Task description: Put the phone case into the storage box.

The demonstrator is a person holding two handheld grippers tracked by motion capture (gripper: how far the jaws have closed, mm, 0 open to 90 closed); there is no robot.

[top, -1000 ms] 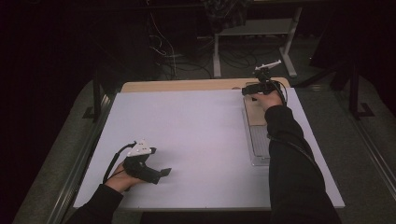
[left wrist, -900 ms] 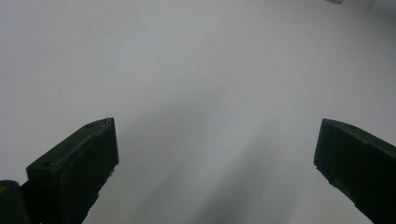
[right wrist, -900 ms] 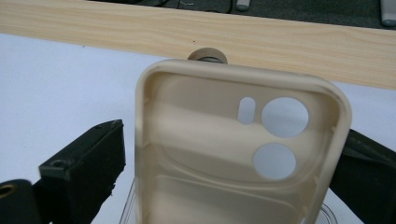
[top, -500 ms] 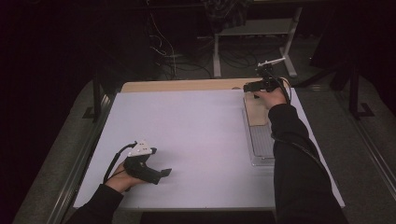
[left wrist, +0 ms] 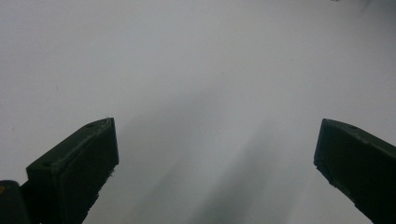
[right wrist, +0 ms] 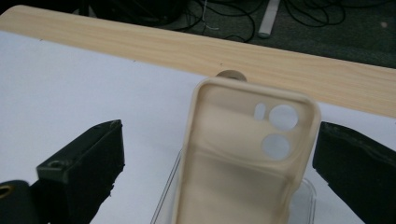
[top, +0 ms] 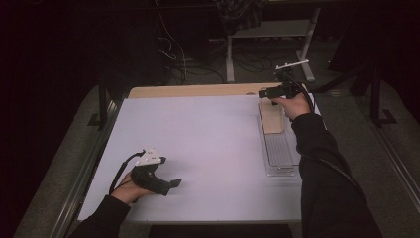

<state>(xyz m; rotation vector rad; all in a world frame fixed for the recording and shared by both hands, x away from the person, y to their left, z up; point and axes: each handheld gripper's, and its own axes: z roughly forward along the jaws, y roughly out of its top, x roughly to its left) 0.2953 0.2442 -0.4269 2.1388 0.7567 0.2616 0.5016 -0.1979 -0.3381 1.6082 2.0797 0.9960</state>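
Note:
A beige soft phone case (right wrist: 243,163) with camera cut-outs stands tilted in the far end of a clear plastic tray (right wrist: 163,205). My right gripper (right wrist: 217,129) is open, one jaw on each side of the case; the right jaw is very near its edge, the left jaw well apart. From above, the right gripper (top: 263,93) hovers over the far end of the tray (top: 280,153) and the case (top: 271,119). My left gripper (top: 174,184) rests open near the table's front left, nothing between its jaws (left wrist: 215,126).
A white sheet (top: 208,139) covers the table, with a bare wooden strip (top: 198,90) along the far edge. Beyond it lie floor cables and a metal stand (top: 230,59). A small round hole (right wrist: 229,74) sits in the wood behind the case.
The right gripper has drifted slightly farther and to the right over the tray's far end. The left gripper has stayed put.

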